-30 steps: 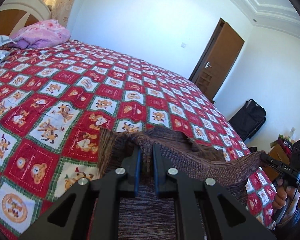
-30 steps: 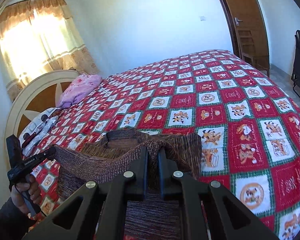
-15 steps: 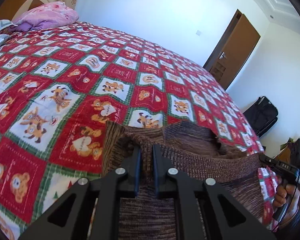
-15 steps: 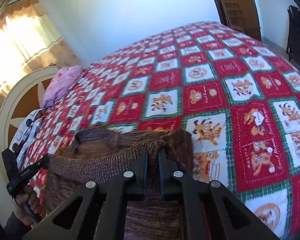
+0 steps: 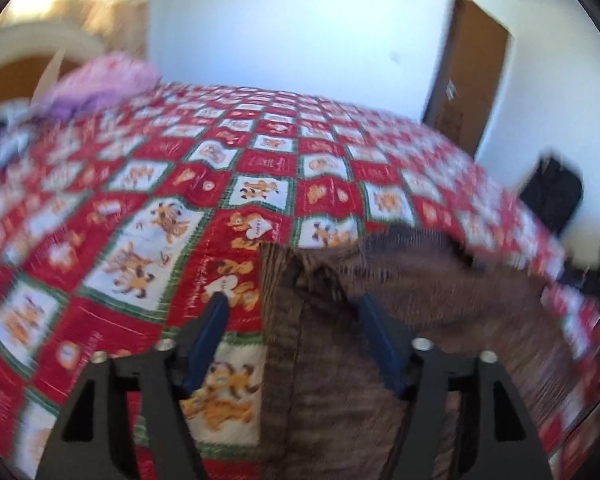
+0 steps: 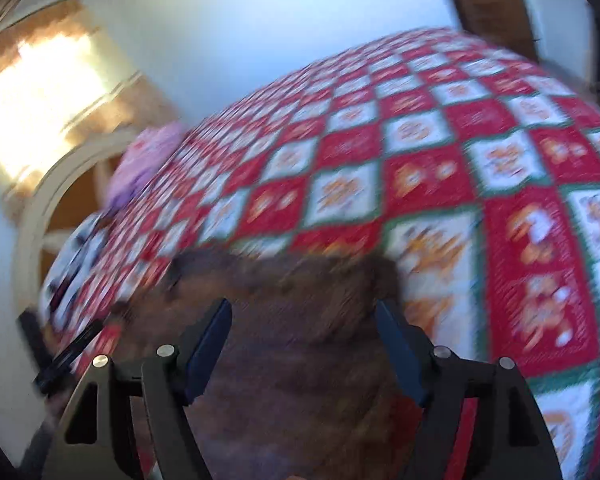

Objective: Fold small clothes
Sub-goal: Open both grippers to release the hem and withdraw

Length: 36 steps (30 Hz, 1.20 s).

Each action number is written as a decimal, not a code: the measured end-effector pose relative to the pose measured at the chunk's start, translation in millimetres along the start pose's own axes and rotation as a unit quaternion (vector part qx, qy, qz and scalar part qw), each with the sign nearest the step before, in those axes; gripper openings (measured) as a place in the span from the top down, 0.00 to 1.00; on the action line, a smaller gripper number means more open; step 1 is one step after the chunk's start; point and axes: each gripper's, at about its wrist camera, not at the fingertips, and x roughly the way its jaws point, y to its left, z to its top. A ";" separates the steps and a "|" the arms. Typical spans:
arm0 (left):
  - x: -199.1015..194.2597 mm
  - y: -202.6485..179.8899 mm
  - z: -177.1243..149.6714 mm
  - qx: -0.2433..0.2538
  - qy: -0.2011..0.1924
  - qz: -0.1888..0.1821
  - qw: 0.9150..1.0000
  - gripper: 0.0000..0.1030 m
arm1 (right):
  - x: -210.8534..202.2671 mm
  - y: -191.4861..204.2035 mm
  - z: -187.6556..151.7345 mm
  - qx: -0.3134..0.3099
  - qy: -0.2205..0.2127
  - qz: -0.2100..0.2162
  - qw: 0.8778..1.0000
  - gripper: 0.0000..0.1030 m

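Left wrist view — left gripper (image 5: 290, 306) opening over brown knit (image 5: 380, 340) at bedspread (image 5: 260, 168) near edge; right gripper (image 6: 303, 312) opening too — knit untouched between.

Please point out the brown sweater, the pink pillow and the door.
Brown sweater (image 5: 332, 380): left wrist view, on its striped knit body.
Pink pillow (image 5: 100, 84): left wrist view, on its top surface.
Door (image 5: 472, 84): left wrist view, on its brown panel.

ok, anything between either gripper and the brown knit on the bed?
Nothing visible. The brown knit lies directly under the left gripper and right gripper; both jaws are opening, pads off the fabric.
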 end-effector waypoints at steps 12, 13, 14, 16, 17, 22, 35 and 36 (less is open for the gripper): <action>60.8 -20.8 30.5 0.073 0.032 0.100 0.992 0.28 | 43.3 -0.6 41.6 -0.003 0.000 -0.063 0.998 0.27; 62.8 -16.5 34.2 0.058 0.031 0.103 0.992 0.28 | 40.1 -2.8 49.1 0.002 -0.019 -0.068 0.998 0.27; 65.4 -8.4 40.1 0.035 0.028 0.110 0.993 0.28 | 38.6 -3.3 53.5 0.003 -0.028 -0.069 0.997 0.27; 66.8 -1.8 43.6 0.013 0.026 0.116 0.993 0.28 | 32.1 -2.7 59.9 0.001 -0.050 -0.074 0.996 0.27; 65.8 1.2 43.8 0.005 0.027 0.119 0.993 0.28 | 27.3 -1.1 60.2 -0.002 -0.063 -0.079 0.995 0.27; 53.3 2.6 32.5 0.009 0.023 0.132 0.991 0.28 | 15.6 8.2 43.8 -0.031 -0.077 -0.084 0.993 0.27; -9.8 16.7 -1.2 -0.011 -0.011 0.138 0.990 0.19 | 21.6 27.7 -39.3 -0.071 0.034 -0.071 0.994 0.27; -11.8 22.4 0.3 -0.017 -0.014 0.146 0.989 0.17 | 19.2 28.9 -44.6 -0.075 0.036 -0.072 0.994 0.27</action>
